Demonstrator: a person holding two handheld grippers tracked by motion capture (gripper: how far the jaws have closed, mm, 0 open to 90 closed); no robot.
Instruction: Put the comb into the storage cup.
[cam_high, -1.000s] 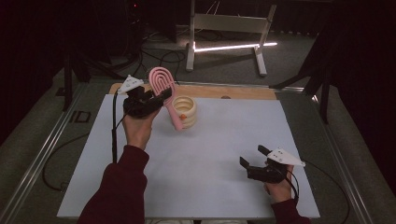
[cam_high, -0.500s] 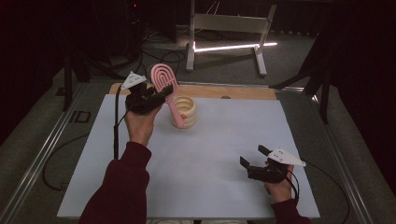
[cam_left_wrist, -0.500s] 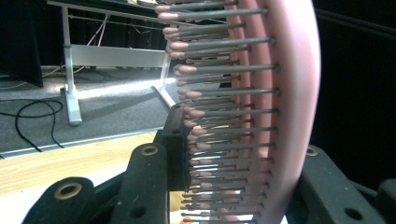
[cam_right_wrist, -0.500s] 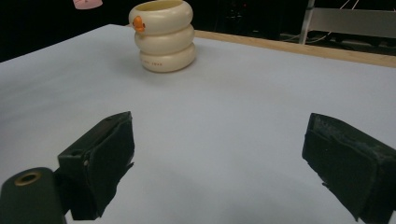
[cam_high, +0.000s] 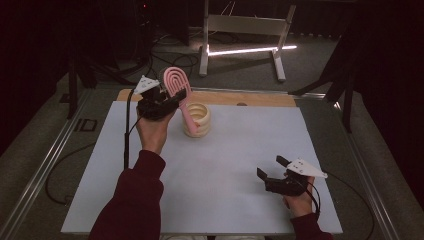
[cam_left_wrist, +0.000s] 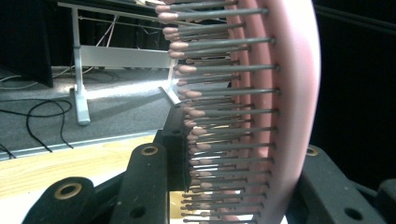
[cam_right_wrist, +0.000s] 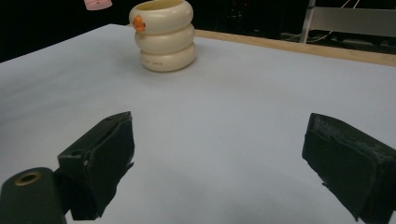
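Inventory: one pink hairbrush (cam_high: 176, 86), one cream ringed holder (cam_high: 197, 120), two grippers, one white table (cam_high: 215, 200).

Left gripper (cam_high: 172, 97): clamped on the hairbrush, held up in the air over the far left part of the table, just left of the holder. Brush head oval, pink, slotted with curved openings, raised above the jaws; handle slanting down toward the holder's mouth, tip at or inside the rim, contact not discernible.

Right gripper (cam_high: 271, 168): jaws spread wide, nothing between them, hovering low at the near right of the table, well apart from the holder.

Holder: three stacked cream rings, hollow top, standing upright on the table.

Left gripper view: grey bristles (cam_left_wrist: 224, 112) in rows with pink ball tips, projecting sideways from the curved pink back, one black jaw on either side.

Right gripper view: small orange mark (cam_right_wrist: 138, 23) on the holder's top ring; handle end (cam_right_wrist: 98, 4) at the upper edge.
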